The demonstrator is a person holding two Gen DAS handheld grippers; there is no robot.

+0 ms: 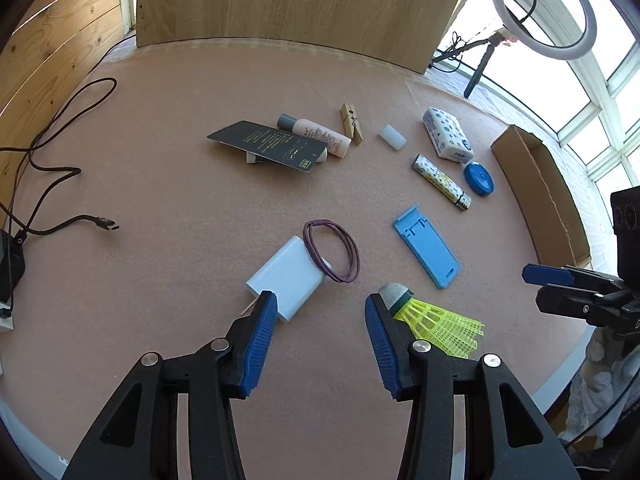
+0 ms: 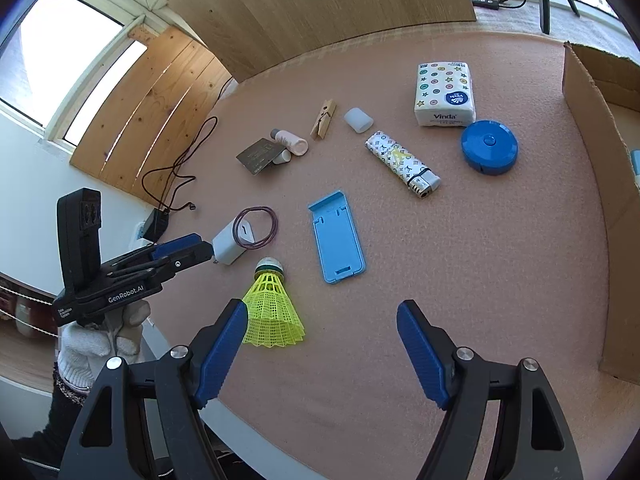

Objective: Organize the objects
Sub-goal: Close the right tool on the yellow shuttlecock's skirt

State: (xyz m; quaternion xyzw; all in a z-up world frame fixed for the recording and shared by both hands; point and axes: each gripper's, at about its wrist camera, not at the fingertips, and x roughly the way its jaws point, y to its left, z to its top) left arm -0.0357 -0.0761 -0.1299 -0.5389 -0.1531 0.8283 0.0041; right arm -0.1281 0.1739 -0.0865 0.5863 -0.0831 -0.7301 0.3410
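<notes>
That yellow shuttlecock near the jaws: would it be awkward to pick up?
Probably light: the shuttlecock has an open mesh skirt, likely springy and crushable if squeezed hard. Lying on its side with a round cork end, it would probably roll in a curve if nudged on the pink mat.

The cardboard box (image 2: 592, 128) is cut off, its contents mostly hidden.

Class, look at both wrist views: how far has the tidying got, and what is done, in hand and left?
Barely begun. Done: something pale blue may already sit in the cardboard box. In hand: nothing; the left tongs and right tongs are open, near the white charger and yellow shuttlecock. Left: tissue pack, tape measure, lighter, phone stand.
</notes>
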